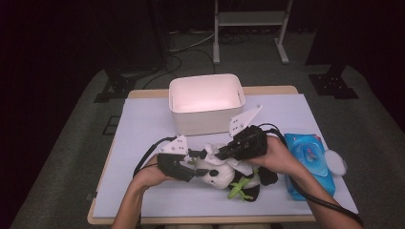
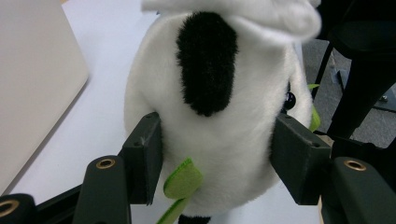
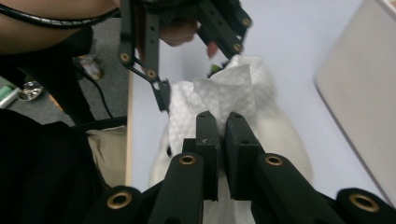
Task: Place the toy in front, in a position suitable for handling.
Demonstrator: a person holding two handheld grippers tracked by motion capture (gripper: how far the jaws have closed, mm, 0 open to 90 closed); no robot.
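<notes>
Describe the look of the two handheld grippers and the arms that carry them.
Both are black. The left gripper and the right gripper each carry a pale three-cornered plate dotted with holes on top and trail a black cable. Up close, each has two blocky black jaws on arms with brass-coloured rivets. The person's forearms are bare, with no sleeves in view.

In the high view, the black-and-white plush panda (image 1: 217, 175) is partly covered by both grippers, and its far side is hidden under the white paper wipe (image 1: 239, 165). In the left gripper view, the panda's top is cut off by the upper edge. The label on the blue wet-wipe pack (image 1: 308, 162) is too small to read.
</notes>
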